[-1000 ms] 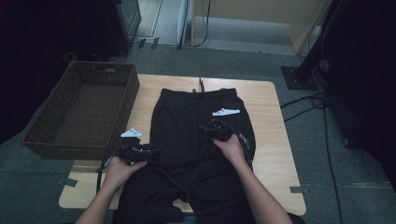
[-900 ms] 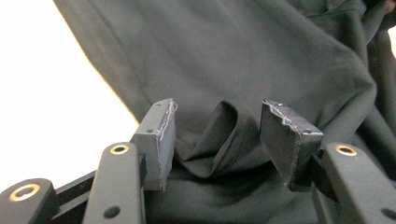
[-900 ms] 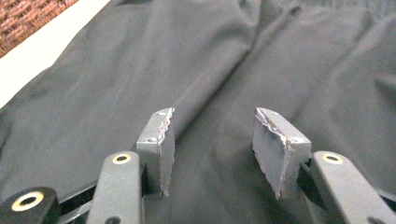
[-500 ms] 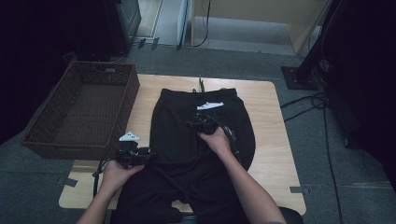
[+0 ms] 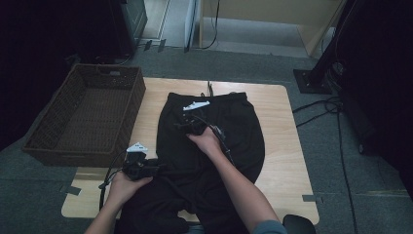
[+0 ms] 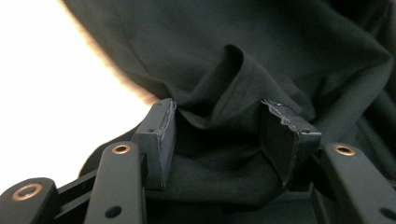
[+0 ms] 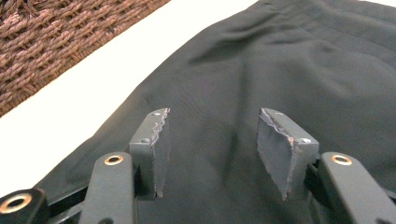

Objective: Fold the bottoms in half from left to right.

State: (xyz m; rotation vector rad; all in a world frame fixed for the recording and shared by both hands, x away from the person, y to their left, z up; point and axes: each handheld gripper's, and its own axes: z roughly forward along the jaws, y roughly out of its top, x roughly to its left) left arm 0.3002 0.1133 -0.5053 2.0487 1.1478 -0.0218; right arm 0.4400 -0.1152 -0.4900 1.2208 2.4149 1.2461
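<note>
A pair of black trousers (image 5: pixel 246 129) lies flat on the wooden table (image 5: pixel 285 126), waistband at the far end. My left gripper (image 5: pixel 154 168) sits at the garment's left edge. In the left gripper view (image 6: pixel 224 127) its jaws stand open around a raised fold of the black cloth (image 6: pixel 280 56) and have just been closing a little; the pads do not pinch it. My right gripper (image 5: pixel 187 122) hovers over the upper left part of the trousers. The right gripper view (image 7: pixel 212 140) shows open jaws, just opening a little, over smooth cloth (image 7: pixel 303 60) with nothing between them.
A brown wicker basket (image 5: pixel 63 157) stands on the table's left side, and its weave (image 7: pixel 56 32) appears beyond a strip of bare table (image 7: pixel 93 93). Cables and a dark stand base lie on the floor to the right.
The right hand has slid its gripper left across the trousers and a little toward the waistband. The left hand has stayed at the garment's left edge.
</note>
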